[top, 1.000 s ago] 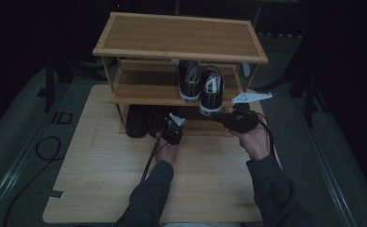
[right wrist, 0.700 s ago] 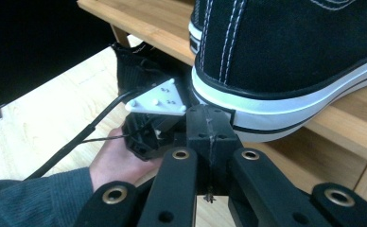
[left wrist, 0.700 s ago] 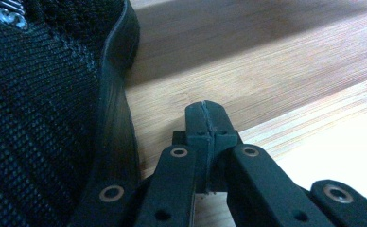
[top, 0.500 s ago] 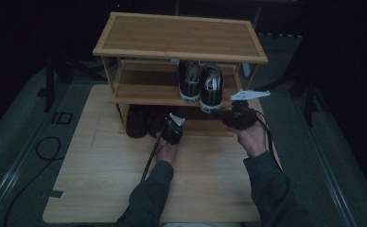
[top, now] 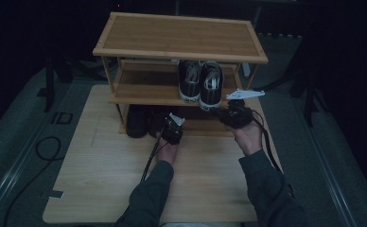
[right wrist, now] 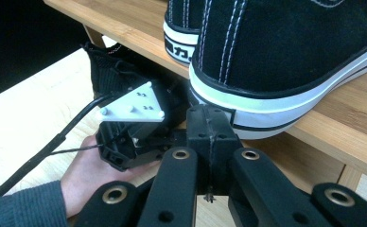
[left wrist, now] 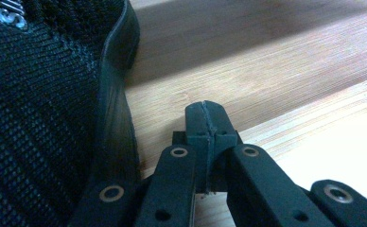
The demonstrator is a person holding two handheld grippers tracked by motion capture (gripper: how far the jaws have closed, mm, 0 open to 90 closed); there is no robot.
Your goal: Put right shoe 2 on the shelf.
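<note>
A three-tier bamboo shoe rack (top: 181, 35) stands on a wooden board. Two black canvas sneakers with white soles (top: 200, 82) sit on its middle shelf; the nearer one's heel (right wrist: 285, 71) overhangs the shelf edge. A pair of black knit shoes (top: 146, 120) rests on the bottom shelf. My left gripper (top: 170, 128) is shut and empty, its tips (left wrist: 206, 118) just beside the right knit shoe (left wrist: 44, 109). My right gripper (top: 226, 113) is shut and empty, its tips (right wrist: 210, 120) right below the sneaker's heel.
The wooden board (top: 110, 175) lies on a grey floor mat. A black cable (top: 44, 149) curls on the floor at the left. The rack's top shelf is bare. Dark furniture legs (top: 309, 94) stand to the right.
My right gripper has shifted slightly toward the rack, closer under the sneaker's heel. The left gripper has stayed in place.
</note>
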